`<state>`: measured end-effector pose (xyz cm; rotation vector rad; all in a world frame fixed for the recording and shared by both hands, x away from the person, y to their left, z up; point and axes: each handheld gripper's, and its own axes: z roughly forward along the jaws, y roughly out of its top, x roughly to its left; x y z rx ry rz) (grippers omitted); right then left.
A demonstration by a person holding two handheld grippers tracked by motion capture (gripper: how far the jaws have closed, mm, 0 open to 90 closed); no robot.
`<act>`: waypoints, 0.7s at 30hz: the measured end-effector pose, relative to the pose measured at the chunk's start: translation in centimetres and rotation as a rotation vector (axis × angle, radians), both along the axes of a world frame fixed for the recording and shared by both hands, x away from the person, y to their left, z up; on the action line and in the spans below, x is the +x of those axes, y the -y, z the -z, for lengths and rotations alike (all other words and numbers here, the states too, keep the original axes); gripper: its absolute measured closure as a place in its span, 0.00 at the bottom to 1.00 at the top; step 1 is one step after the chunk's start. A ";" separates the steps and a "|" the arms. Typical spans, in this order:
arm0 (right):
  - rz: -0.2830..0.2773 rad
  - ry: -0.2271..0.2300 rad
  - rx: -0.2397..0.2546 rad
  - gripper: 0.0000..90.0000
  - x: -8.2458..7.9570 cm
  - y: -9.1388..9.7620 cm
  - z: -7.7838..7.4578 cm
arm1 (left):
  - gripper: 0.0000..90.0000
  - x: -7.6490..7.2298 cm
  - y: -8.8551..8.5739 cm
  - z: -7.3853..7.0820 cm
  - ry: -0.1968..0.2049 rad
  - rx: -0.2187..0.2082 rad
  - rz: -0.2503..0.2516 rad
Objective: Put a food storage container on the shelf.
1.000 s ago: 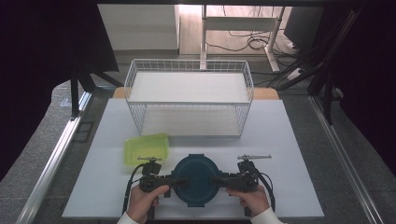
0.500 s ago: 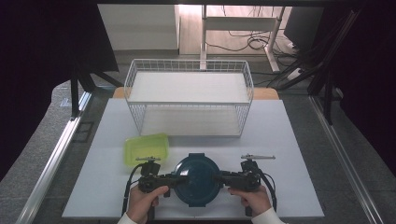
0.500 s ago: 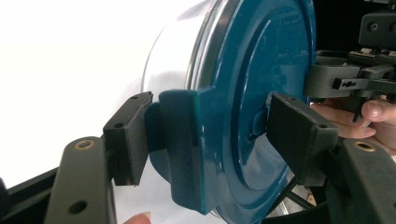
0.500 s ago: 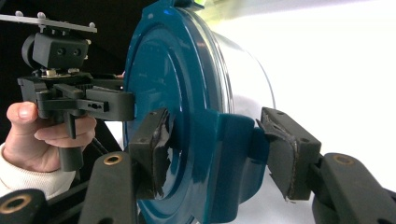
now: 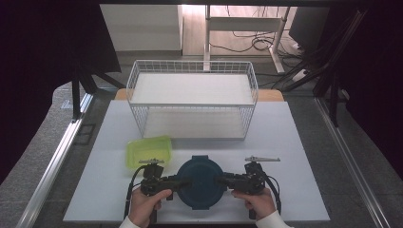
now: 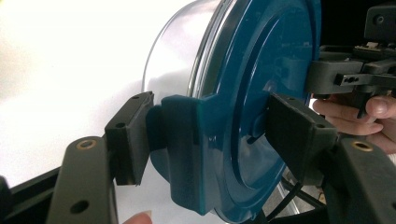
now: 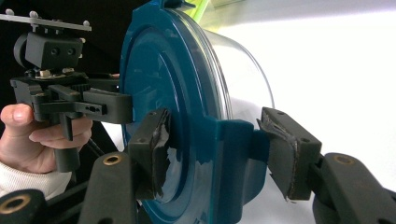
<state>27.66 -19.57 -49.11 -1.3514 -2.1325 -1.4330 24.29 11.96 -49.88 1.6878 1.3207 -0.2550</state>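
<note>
A round clear container with a dark teal lid [image 5: 199,180] sits at the table's front edge between my two grippers. From the left, my left gripper [image 5: 183,181] reaches in level. Its jaws have just been closing, and its pads [image 6: 133,137] now press a side clip [image 6: 182,140] against the lid [image 6: 261,60]. My right gripper [image 5: 219,180] comes in from the opposite side. Its jaws have also just been closing, and its pads [image 7: 282,149] squeeze the other clip [image 7: 233,154] onto the lid [image 7: 154,70]. The clear bowl [image 7: 243,70] shows behind the lid.
A lime green plastic box [image 5: 148,151] lies just behind and left of the container. A white wire basket with two levels [image 5: 192,76] stands at the back of the white table [image 5: 285,137]. Bare tabletop lies to the right.
Both pairs of jaws have closed in on the lid's side clips. The hands and the container have stayed where they were.
</note>
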 end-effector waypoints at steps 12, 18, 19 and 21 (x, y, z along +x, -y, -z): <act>0.006 0.028 -0.003 0.48 0.3 0.2 -0.9 | 0.38 0.6 0.2 -0.8 0.020 -0.005 0.011; 0.009 0.053 -0.008 0.48 0.6 0.4 -1.9 | 0.38 1.1 0.3 -1.7 0.037 -0.014 0.015; 0.010 0.061 -0.008 0.48 0.7 0.4 -2.1 | 0.38 1.2 0.3 -1.9 0.046 -0.010 0.017; 0.011 0.068 -0.005 0.48 0.8 0.4 -2.4 | 0.38 1.4 0.3 -2.1 0.051 -0.009 0.018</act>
